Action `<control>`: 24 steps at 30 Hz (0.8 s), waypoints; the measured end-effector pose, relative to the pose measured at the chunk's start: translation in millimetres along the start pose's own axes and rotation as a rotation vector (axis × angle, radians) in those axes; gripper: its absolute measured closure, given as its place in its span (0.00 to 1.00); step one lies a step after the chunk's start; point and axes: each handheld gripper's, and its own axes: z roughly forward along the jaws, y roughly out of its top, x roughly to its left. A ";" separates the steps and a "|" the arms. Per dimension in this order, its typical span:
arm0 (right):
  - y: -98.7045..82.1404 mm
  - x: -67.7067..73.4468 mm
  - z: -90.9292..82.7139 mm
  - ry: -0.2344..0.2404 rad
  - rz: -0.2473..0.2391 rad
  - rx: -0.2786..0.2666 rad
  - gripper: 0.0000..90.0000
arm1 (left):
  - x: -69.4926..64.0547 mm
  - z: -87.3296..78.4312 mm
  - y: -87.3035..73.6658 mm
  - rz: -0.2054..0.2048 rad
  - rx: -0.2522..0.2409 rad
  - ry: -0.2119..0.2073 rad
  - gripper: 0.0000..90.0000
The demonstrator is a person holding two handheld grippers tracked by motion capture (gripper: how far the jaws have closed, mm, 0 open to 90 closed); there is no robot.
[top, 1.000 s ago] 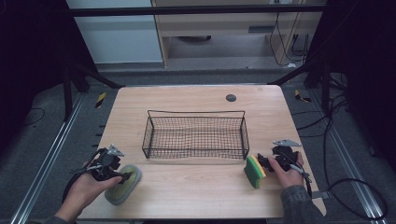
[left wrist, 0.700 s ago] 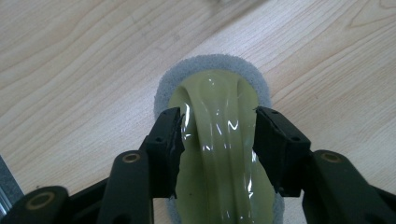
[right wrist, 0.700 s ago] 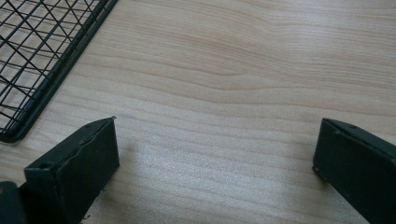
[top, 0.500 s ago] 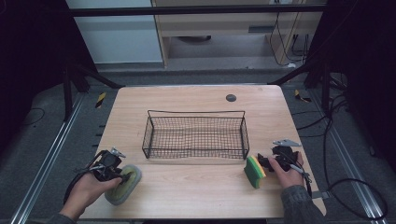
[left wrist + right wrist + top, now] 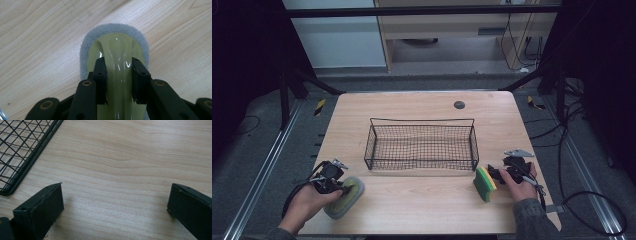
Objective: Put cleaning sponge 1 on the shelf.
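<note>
**Status: L gripper clamped on scrubber handle; R gripper spread beside sponge**

1. Work surface: light wooden table [image 5: 422, 210]. A black wire mesh basket [image 5: 422, 144], rectangular, sits at centre. A small dark round disc [image 5: 459, 104] lies on the tabletop beyond the basket, well apart from it.

2. L side: the left gripper [image 5: 119, 75] is at the near-left corner of the table, held in the person's left hand [image 5: 307, 202]. Its jaws have just been closing and now pinch the glossy pale-green arched handle of the oval scrubber w/ grey foam rim [image 5: 113, 47]. In the left gripper view both black pads press on the handle's flanks, one per side. The scrubber rests flat on the wood, near the front-left corner of the basket but apart from it.

3. R side: the right gripper [image 5: 506, 172] is at the near-right of the table, held in the person's right hand [image 5: 521, 186]. In the right gripper view its jaws stand wide apart w/ bare wood between them; nothing is gripped. A corner of the basket shows at upper left of that view.

4. The yellow-and-green rectangular sponge [image 5: 485, 183] stands on edge just beside the right gripper's tip in the high view, near the basket's front-right corner. Contact btw. sponge and jaws cannot be confirmed.
</note>
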 end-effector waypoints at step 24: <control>0.1 0.5 0.1 0.014 -0.010 0.000 0.01 | 3.3 -44.3 13.5 0.200 -0.161 0.068 0.77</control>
